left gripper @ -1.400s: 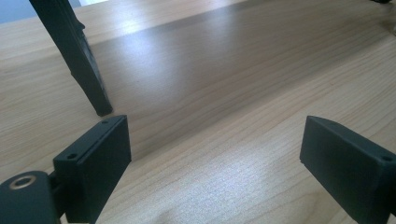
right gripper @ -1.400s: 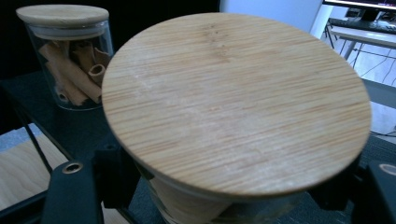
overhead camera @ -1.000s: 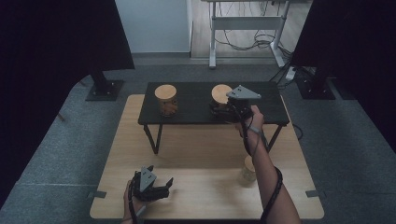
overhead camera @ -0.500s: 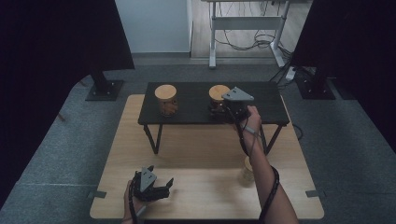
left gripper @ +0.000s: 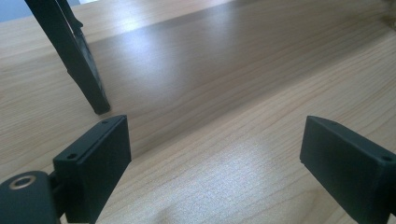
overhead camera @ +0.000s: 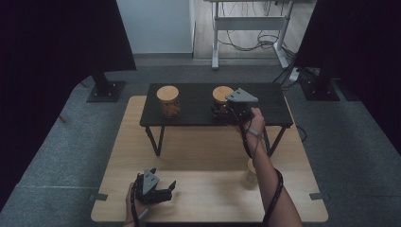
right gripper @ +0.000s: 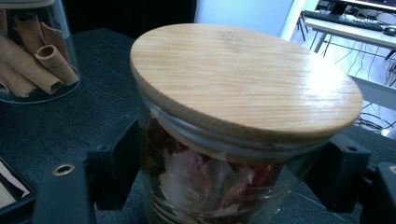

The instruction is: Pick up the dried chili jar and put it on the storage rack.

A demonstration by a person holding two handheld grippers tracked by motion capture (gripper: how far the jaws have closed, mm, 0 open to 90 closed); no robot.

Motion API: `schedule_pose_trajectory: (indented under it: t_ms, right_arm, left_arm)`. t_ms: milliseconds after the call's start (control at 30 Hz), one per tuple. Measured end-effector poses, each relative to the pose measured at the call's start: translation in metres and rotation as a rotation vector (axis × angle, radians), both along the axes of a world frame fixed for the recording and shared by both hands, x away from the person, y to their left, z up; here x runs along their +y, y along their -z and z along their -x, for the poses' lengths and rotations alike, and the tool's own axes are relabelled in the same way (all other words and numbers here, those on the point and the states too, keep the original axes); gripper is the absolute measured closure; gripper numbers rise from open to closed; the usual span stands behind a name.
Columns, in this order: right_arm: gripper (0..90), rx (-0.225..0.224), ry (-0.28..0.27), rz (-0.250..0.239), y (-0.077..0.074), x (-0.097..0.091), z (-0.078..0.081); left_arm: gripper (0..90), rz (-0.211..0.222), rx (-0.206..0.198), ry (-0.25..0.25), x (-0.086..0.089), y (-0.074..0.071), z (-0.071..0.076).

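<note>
Since a second ago, the right gripper [overhead camera: 226,112] has edged slightly left along the black raised table [overhead camera: 198,101], and now its jaws sit either side of the glass jar [right gripper: 219,186] with the bamboo lid [right gripper: 243,77]. In the right gripper view the jaws flank the glass below the lid, close against it, though whether they press it firmly I cannot tell. Reddish and pale contents show through the glass. That jar stands toward the right of the black table; a second jar [overhead camera: 168,101], holding rolled brown sticks, stands well apart to its left. The left gripper [overhead camera: 163,191] has not shifted: it rests low on the wooden tabletop [overhead camera: 208,156] near the front edge, jaws spread wide with nothing between them, one black table leg [left gripper: 77,60] just ahead. A third small jar [overhead camera: 250,172] sits on the wood beside the person's right forearm.
</note>
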State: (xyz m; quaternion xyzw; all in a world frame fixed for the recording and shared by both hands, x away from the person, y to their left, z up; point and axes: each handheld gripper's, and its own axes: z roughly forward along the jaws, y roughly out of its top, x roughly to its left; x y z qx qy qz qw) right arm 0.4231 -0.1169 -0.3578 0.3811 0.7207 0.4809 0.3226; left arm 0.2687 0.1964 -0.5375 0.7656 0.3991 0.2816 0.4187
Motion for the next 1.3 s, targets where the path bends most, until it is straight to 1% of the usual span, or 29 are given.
schedule_pose_trajectory:
  t_ms: [100, 133, 200, 267, 300, 333, 367, 400, 500, 533, 567, 600, 733, 833, 933, 1100, 1133, 1233, 1267, 1300]
  right_arm:
    - [21.2, 0.0, 0.001, 0.0, 0.0, 0.0, 0.0]
    - [19.7, -0.004, 0.006, 0.002, 0.0, 0.0, 0.0]
    - [17.6, -0.019, 0.022, 0.019, 0.0, 0.002, 0.001]
    - [16.6, -0.022, 0.021, 0.028, 0.0, 0.003, 0.001]
    - [14.0, -0.025, 0.015, 0.043, 0.0, 0.005, 0.003]
    - [14.0, -0.025, 0.015, 0.043, 0.0, 0.005, 0.003]
    - [11.8, -0.029, 0.015, 0.059, 0.001, 0.007, 0.004]
    - [11.8, -0.029, 0.015, 0.059, 0.001, 0.007, 0.004]
    - [9.9, -0.036, 0.017, 0.038, 0.002, 0.005, 0.007]
    - [9.9, -0.036, 0.017, 0.038, 0.002, 0.005, 0.007]
    - [9.5, -0.046, 0.014, 0.025, 0.001, 0.004, 0.009]
    - [9.2, -0.042, 0.009, 0.016, 0.0, 0.003, 0.011]
    - [8.3, -0.036, 0.001, 0.014, 0.0, 0.0, 0.014]
    - [7.6, -0.045, 0.0, -0.006, 0.0, -0.003, 0.02]
    - [7.3, -0.047, 0.004, -0.006, 0.0, -0.005, 0.023]
    - [7.0, -0.051, 0.005, -0.023, 0.004, -0.01, 0.033]
    - [7.0, -0.051, 0.005, -0.023, 0.004, -0.01, 0.033]
    - [7.4, -0.055, -0.011, -0.023, 0.01, -0.012, 0.041]
    - [7.4, -0.055, -0.011, -0.023, 0.01, -0.012, 0.041]
    - [7.9, -0.059, -0.019, -0.031, 0.012, -0.014, 0.046]
  left_arm:
    - [8.4, -0.001, 0.001, -0.001, 0.0, 0.0, 0.0]
    - [8.4, -0.001, 0.001, -0.001, 0.0, 0.0, 0.0]
    - [8.4, -0.001, 0.001, -0.001, 0.0, 0.0, 0.0]
    - [8.3, -0.002, 0.0, 0.0, 0.0, 0.0, 0.0]
    - [8.4, -0.002, 0.0, 0.0, 0.001, 0.0, 0.0]
    - [8.4, -0.002, 0.0, 0.0, 0.001, 0.0, 0.0]
    - [8.4, -0.002, 0.0, -0.001, 0.001, 0.0, 0.0]
    - [8.4, -0.002, 0.0, -0.001, 0.001, 0.0, 0.0]
    - [8.4, -0.003, -0.001, 0.0, 0.0, 0.0, 0.0]
    - [8.3, -0.003, -0.001, 0.0, 0.0, 0.0, 0.0]
    - [8.3, -0.002, 0.0, 0.0, 0.0, 0.0, 0.0]
    - [8.4, -0.003, 0.0, 0.001, 0.0, 0.0, 0.0]
    - [8.4, -0.005, 0.0, 0.001, 0.0, 0.0, 0.0]
    - [8.4, -0.007, 0.002, 0.002, -0.001, 0.0, 0.0]
    - [8.3, -0.008, 0.002, 0.002, -0.001, 0.001, 0.0]
    - [8.4, -0.009, 0.001, 0.002, -0.001, 0.0, -0.001]
    - [8.4, -0.009, 0.001, 0.002, -0.001, 0.0, -0.001]
    - [8.4, -0.009, 0.001, 0.001, 0.0, 0.0, -0.001]
    - [8.4, -0.01, 0.001, 0.001, 0.0, 0.0, -0.001]
    - [8.4, -0.01, 0.001, 0.001, 0.0, 0.0, -0.001]
